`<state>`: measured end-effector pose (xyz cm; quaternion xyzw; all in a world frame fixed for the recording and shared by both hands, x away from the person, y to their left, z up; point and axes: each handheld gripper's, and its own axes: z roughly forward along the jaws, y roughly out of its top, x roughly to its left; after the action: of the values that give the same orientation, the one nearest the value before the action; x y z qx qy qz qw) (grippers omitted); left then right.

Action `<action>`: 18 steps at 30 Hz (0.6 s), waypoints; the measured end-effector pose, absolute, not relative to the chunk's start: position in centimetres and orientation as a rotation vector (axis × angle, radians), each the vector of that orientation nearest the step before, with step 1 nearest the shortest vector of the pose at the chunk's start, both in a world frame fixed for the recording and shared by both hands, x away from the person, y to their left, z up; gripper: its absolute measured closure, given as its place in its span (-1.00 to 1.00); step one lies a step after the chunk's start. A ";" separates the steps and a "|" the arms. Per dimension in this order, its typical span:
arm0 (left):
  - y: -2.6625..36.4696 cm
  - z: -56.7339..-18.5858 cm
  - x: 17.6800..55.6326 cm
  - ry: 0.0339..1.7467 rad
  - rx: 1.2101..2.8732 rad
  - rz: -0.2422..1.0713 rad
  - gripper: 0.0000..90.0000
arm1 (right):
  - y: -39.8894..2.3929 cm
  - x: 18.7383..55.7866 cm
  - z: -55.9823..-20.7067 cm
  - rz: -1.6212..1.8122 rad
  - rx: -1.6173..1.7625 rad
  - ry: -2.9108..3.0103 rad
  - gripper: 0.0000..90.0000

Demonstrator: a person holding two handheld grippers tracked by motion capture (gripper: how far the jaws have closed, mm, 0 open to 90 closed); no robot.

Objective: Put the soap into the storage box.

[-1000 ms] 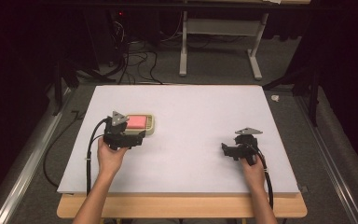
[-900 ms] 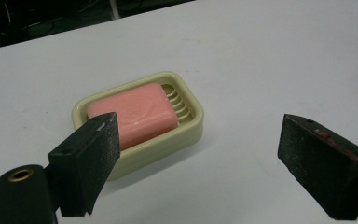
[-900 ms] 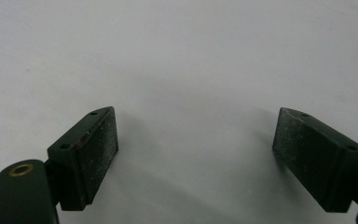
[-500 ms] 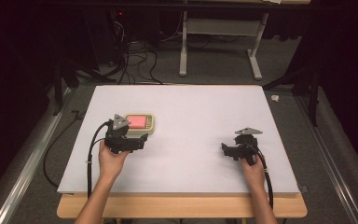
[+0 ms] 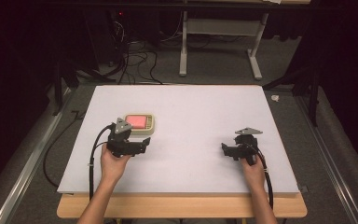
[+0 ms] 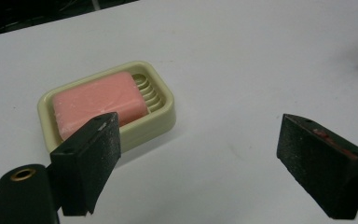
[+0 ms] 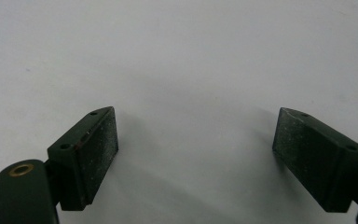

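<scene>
In the left gripper view a black jaw hides the near corner of the pink soap bar (image 6: 98,102) and soap dish (image 6: 161,119). A small white object (image 5: 275,98) at the high view's right stays unidentifiable.

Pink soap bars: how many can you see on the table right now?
1. The pink rectangular soap bar lies inside the cream plastic soap dish on the white table, just beyond the left gripper.

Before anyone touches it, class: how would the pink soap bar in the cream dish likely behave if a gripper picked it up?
The pink soap bar looks like a solid block, so probably stiff. Its smooth faces may slip between pads. It lies loose in the cream dish, so the bar would likely lift out alone.
</scene>
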<state>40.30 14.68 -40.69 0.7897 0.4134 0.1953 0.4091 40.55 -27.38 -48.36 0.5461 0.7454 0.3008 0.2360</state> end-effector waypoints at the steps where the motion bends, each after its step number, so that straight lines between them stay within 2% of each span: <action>1: 14.6 -40.7 40.3 1.039 1.993 0.488 -0.68 | -27.4 40.6 -48.4 0.825 1.497 2.044 -0.67; 18: 13.0 -41.4 39.7 0.987 2.034 0.449 -0.68 | -27.4 40.5 -48.4 0.824 1.497 2.044 -0.67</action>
<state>39.72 12.96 -41.37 0.8064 0.3911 0.1782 0.4063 40.55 -27.37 -48.36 0.5461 0.7454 0.3007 0.2363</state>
